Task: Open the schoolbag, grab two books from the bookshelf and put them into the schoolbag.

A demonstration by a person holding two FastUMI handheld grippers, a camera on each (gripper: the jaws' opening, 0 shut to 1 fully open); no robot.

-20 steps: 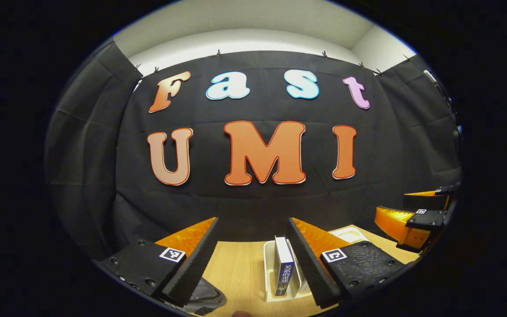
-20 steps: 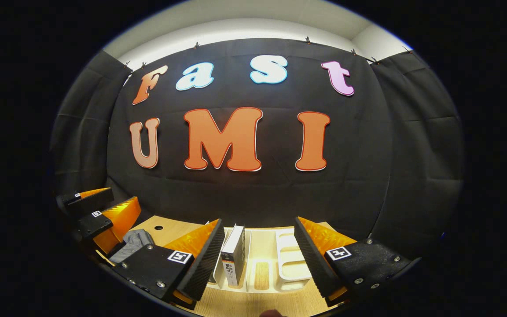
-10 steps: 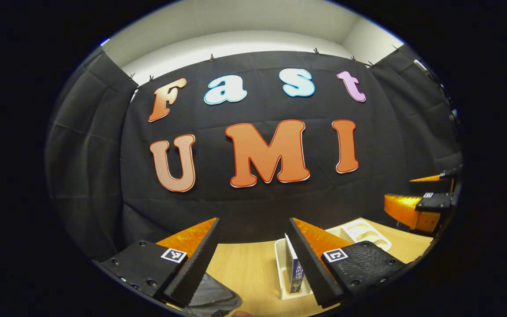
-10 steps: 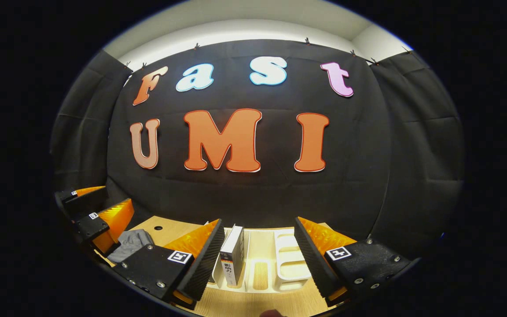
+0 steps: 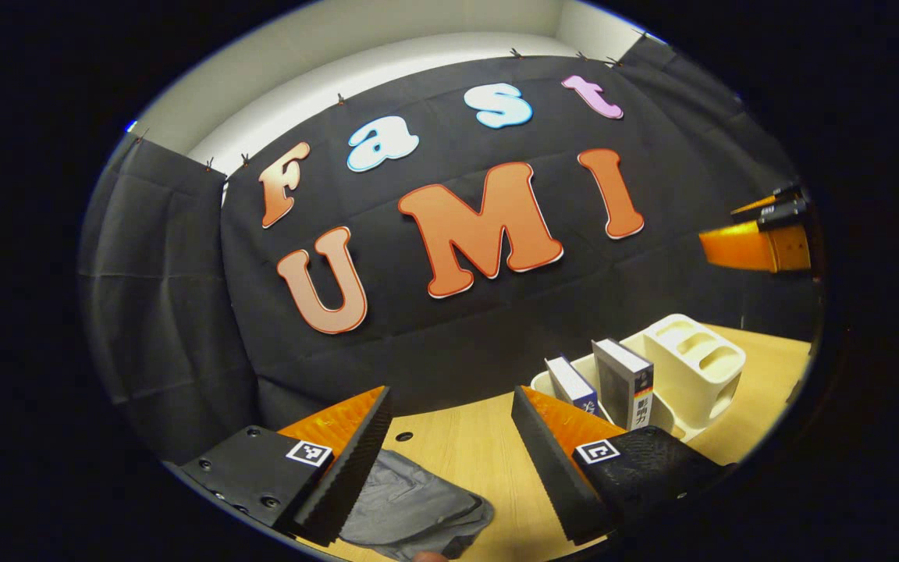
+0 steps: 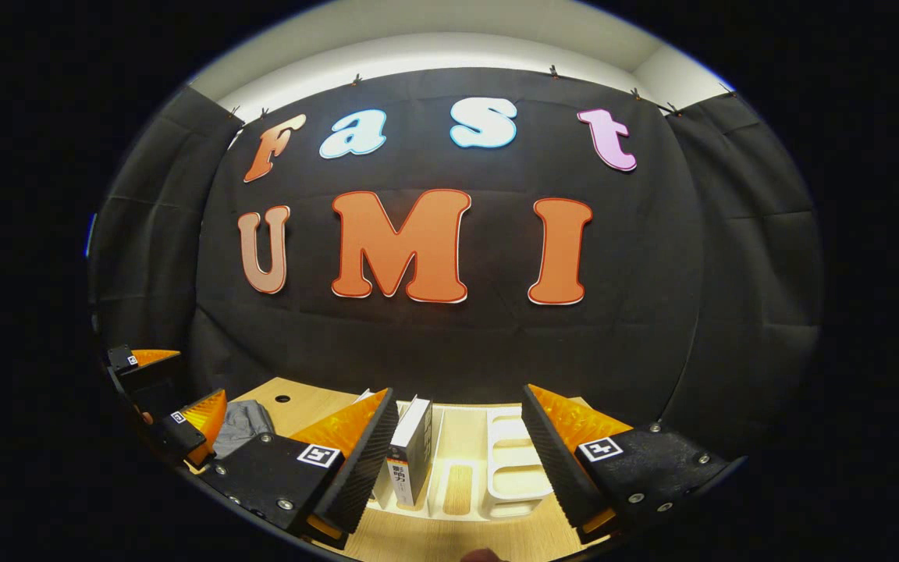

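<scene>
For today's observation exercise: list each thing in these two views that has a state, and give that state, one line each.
Left claw: open, empty.
Right claw: open, empty.
Schoolbag: lying slumped on the table.
Dark book: upright in the bookshelf.
Blue book: standing in the bookshelf, leaning.

A light wooden bench (image 5: 457,445) ran up to the black cloth wall (image 5: 184,312) of the booth, with a small round hole (image 5: 403,436) in its top near the cloth. Small clips (image 6: 552,71) pinned the cloth's upper edge, and above it a pale wall (image 6: 434,43) met a lighter ceiling (image 6: 449,16).
</scene>
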